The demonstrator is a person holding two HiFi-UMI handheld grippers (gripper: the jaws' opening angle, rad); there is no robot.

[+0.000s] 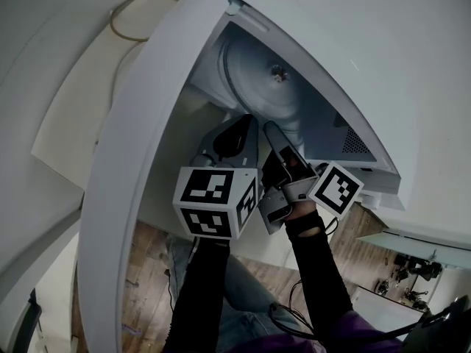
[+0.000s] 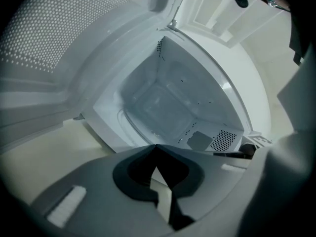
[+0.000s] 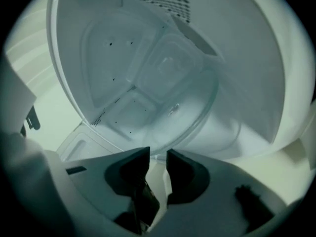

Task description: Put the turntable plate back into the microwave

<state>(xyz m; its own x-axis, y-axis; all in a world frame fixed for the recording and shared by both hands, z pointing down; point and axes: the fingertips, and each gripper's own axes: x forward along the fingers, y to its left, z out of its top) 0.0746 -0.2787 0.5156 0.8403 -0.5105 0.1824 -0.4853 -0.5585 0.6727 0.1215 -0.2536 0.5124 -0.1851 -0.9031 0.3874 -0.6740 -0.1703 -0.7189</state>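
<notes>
The clear glass turntable plate (image 1: 261, 79) stands tilted inside the open white microwave (image 1: 353, 57). In the right gripper view the plate (image 3: 182, 98) fills the middle, and its lower rim sits between the tips of my right gripper (image 3: 157, 154). The jaws stand a little apart, closed on that rim. In the head view my right gripper (image 1: 269, 126) reaches to the plate's near edge. My left gripper (image 1: 249, 120) hangs just left of it, at the cavity's mouth. It is shut (image 2: 156, 147) with nothing in it and points into the cavity (image 2: 163, 102).
The microwave door (image 1: 132, 160) is swung wide open on the left, and its perforated window (image 2: 49, 33) shows in the left gripper view. A cable (image 1: 121, 20) loops on the white counter behind. Below are wooden floor (image 1: 147, 271) and the person's dark sleeves.
</notes>
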